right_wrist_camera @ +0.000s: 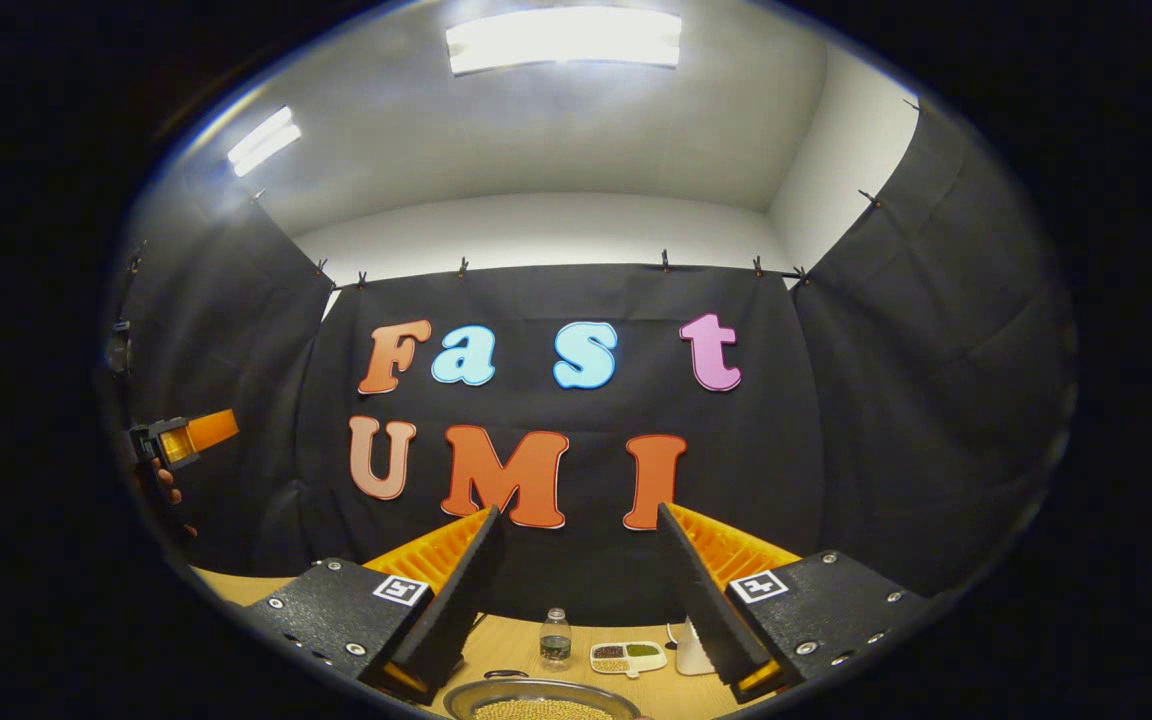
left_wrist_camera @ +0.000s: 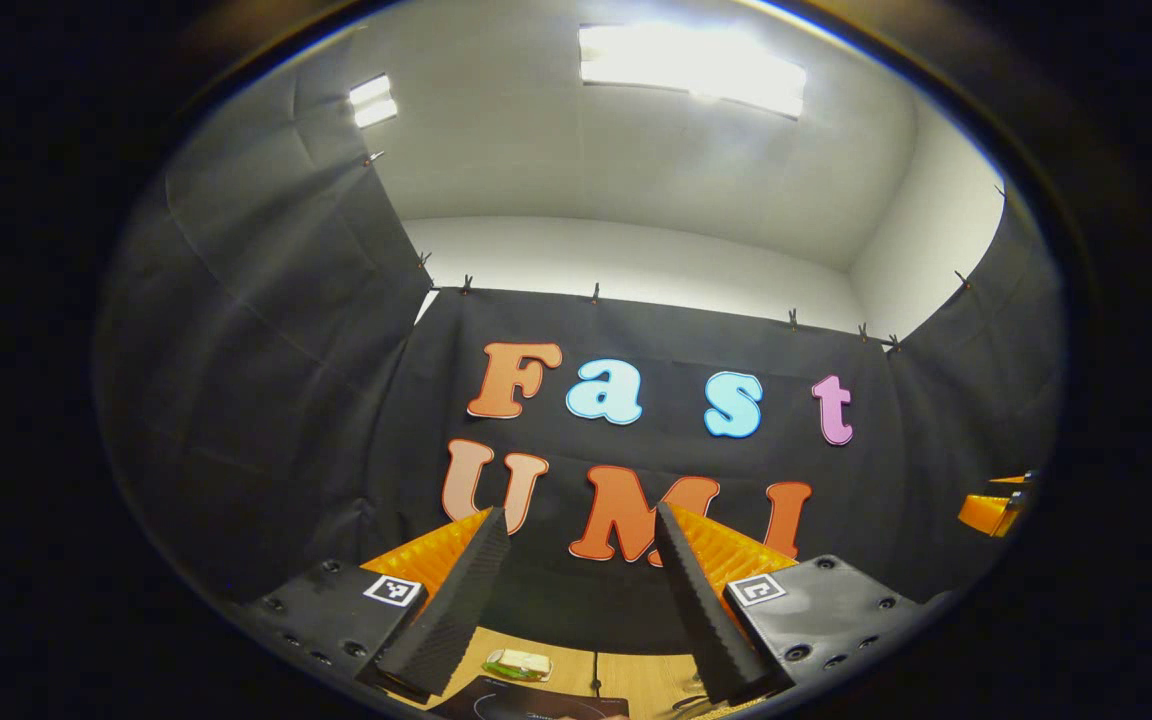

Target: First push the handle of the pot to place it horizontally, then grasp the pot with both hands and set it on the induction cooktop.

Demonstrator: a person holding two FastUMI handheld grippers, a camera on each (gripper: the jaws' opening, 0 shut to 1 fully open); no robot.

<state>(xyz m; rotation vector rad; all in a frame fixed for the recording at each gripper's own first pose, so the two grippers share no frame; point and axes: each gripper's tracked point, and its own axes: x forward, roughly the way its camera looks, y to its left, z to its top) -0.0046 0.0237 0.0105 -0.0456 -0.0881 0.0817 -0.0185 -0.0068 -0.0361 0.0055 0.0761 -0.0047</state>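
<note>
Both grippers, left (left_wrist_camera: 581, 590) & right (right_wrist_camera: 581, 590), are held high w/ jaws apart, empty. Pot (right_wrist_camera: 541, 702) rim is seen at bottom edge; handle not visible. Right gripper should be lowered slowly until handle is located, then pushed sideways.

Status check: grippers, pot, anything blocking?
Left gripper open, raised, empty. Right gripper open, raised, empty. Pot rim below right gripper, untouched; handle unseen. Bottle and divided tray behind pot.
</note>
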